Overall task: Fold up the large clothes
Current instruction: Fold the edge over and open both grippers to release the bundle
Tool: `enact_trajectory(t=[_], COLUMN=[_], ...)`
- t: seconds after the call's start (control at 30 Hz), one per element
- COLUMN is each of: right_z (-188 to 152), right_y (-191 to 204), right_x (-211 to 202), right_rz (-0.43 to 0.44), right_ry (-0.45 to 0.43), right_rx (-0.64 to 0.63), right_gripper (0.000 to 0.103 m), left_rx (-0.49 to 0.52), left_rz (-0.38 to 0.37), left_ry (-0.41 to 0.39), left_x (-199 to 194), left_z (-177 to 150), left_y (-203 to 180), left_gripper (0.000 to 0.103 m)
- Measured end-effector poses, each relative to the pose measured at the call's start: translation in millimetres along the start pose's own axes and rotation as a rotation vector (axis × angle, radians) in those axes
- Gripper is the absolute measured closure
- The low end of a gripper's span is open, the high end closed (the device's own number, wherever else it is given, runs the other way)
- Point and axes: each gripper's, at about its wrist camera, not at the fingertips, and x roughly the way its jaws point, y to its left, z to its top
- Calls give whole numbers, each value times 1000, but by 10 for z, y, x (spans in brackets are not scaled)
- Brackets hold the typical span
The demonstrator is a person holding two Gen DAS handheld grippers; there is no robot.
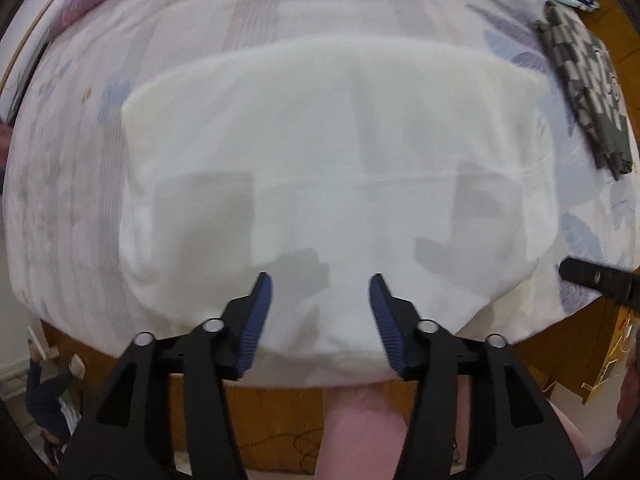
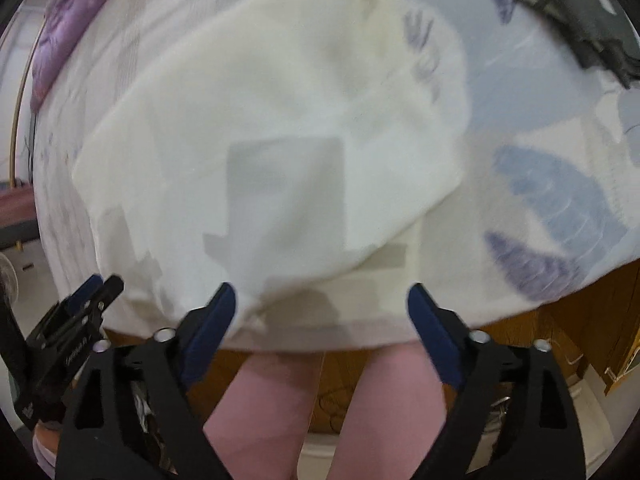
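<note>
A white garment point(image 1: 320, 152) lies folded into a broad, flat block on a bed, its near edge reaching the bed's front edge. From the right wrist view the same cloth point(image 2: 260, 140) looks creamier and a little blurred, with one layer's hem lapping over another near the front.

The left gripper point(image 1: 321, 284) hangs above the near edge of the garment, its blue-padded jaws standing apart with nothing between them — only bare cloth below. The right gripper point(image 2: 322, 296) also has its jaws spread wide and empty, over the garment's front corner.

Under the garment is a pale bedsheet point(image 1: 80, 160) printed with blue and purple feathers. A folded grey-and-white patterned cloth point(image 1: 584, 96) sits well apart at the far right of the bed. Below the bed's edge show a wooden bed frame point(image 1: 272, 420) and the person's pink-clad legs point(image 2: 392, 412).
</note>
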Motion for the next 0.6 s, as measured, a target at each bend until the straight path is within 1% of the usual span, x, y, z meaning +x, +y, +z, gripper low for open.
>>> enact_trajectory(t=[0.07,0.1,0.17,0.27,0.33,0.37,0.4,0.43,0.5,0.6], right_z=[136,212,345,569,743,843,908,970,1123,1341], right_y=[-125,-208,-361,-586,-700,-787,-820,-836,-791,-761], right_x=[-18,-21,-33,-68,23,71,114,149,223,332], right_rz=[73,91,101,125,144,173,201,222,252,287], right_ry=[-24,-30,-52,-126,-115,-100,-97,-101,-111,-109], right_rx=[-4,-8,-19,-41,-42,-34,-28,-25,-36,-67], right_gripper=[13,13,13,13,13,13,13,13,13,13], left_rx=[24,23,5,-23,-37,-49,-61,-76,-100,-106], left_rz=[1,1,-22,-44,-21,-15,-16,-22,-21,-6], left_ry=[-15,-11,-9,-15,-26,-31,-32,-31,-33,-48], left_x=[-71,-75,-44,-10,43,47,67,95,147,174], left_z=[130,191,286,441,572,613,649,706,837,1027], left_y=[-173,-248,-311,-443,-497,-538,-566,-578,-598,-619], left_gripper=[46,46,46,43,32,30,25,23,23,21])
